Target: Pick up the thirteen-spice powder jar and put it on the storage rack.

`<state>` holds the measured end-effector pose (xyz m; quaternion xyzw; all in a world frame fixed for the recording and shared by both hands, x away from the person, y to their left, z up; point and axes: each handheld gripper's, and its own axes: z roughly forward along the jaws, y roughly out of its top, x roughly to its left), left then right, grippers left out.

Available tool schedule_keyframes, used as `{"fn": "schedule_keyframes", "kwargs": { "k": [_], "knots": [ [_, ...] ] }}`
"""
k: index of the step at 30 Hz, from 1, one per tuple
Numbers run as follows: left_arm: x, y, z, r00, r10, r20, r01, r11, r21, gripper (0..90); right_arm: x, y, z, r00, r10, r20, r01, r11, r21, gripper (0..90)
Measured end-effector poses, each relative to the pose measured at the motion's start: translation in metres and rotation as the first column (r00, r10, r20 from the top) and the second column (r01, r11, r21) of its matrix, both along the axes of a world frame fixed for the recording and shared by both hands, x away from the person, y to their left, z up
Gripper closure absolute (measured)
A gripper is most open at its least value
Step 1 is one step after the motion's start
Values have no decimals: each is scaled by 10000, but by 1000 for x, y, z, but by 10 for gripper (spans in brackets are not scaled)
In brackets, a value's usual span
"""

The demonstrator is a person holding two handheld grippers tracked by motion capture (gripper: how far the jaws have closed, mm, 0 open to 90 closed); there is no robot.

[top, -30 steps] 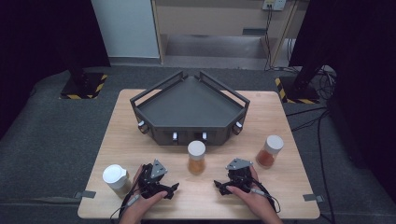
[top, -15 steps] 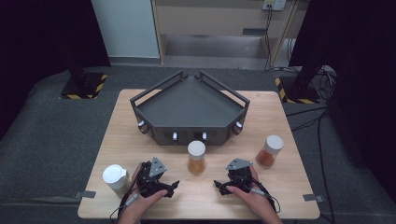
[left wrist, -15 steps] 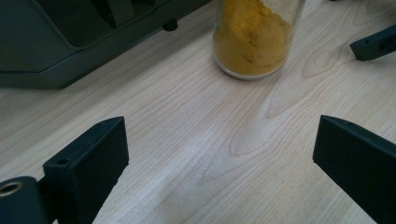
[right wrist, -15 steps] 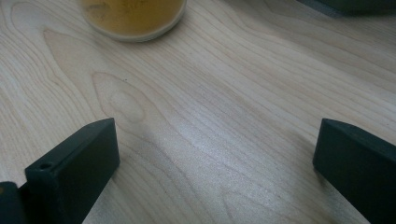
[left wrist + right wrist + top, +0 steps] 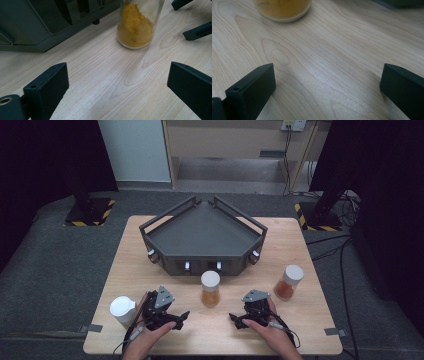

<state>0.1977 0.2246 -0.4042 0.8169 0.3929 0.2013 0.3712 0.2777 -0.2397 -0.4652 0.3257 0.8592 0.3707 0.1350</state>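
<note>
On the light wooden table [image 5: 300, 245], nothing had moved: the left gripper [image 5: 176, 319] and right gripper [image 5: 236, 320] stayed wide apart beside the white-lidded glass jar of yellow powder [image 5: 210, 289].

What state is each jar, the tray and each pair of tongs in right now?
Left tongs: open, empty, low over the table.
Right tongs: open, empty.
Yellow-powder jar: upright, capped, ungripped.
Orange-powder jar: upright, capped.
White jar: upright, capped.
Dark tray: empty.

Upright white-lidded jar [image 5: 210, 288] of yellow-orange powder stands mid-table before the tray.
</note>
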Motion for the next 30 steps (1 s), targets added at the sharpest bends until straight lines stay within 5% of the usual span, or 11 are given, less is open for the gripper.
{"fn": "schedule_keyframes", "kwargs": {
  "k": [30],
  "knots": [
    [-15, 12, 28, 9990, -34, 455, 28, 9999, 128, 25, 0, 0, 0, 10000, 2, 2, -2, 10000, -1, 5]
  ]
}}
